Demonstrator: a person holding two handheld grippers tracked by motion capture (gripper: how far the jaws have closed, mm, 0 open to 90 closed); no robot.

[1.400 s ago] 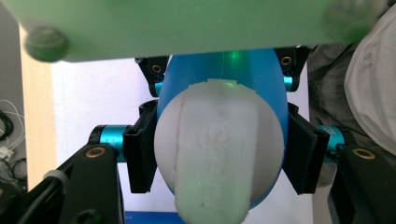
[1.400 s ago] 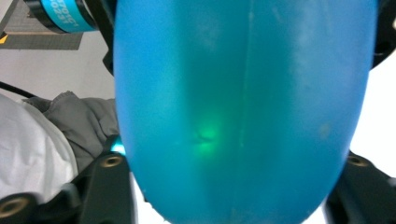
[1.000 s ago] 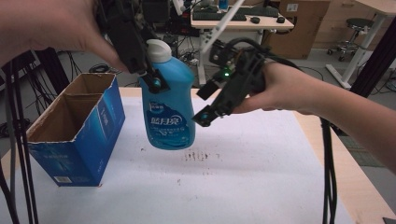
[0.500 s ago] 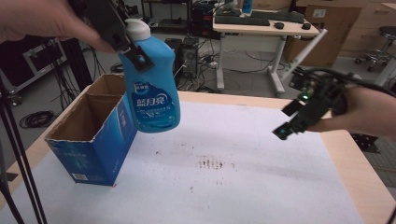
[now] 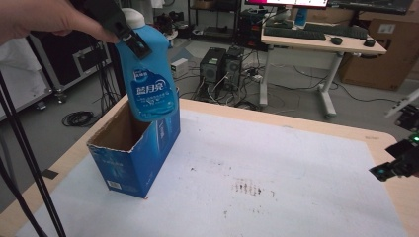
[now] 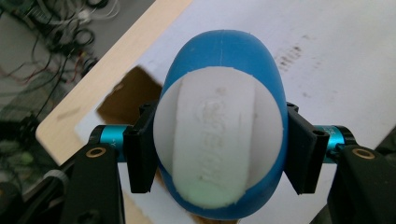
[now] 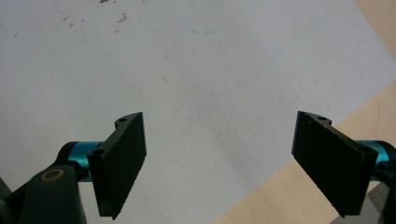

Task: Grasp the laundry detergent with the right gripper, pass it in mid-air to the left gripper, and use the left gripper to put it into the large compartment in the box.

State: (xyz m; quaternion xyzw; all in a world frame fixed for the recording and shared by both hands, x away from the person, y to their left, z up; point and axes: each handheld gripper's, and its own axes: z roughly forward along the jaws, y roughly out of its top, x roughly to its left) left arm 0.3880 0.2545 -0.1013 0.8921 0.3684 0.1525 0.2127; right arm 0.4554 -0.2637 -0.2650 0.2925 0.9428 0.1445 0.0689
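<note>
While my right gripper hangs with its jaws wide apart and empty over the white table cover, I see the open blue cardboard box standing farther off at the table's left side. Its brown inside looks empty. My left gripper is clamped on the neck of the glossy blue plastic detergent bottle, held just above the box's opening.

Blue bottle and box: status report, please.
Left gripper shut on bottle neck. Right gripper open, nothing held, over mat edge. Bottle hangs above open box. Nothing in the way.
</note>
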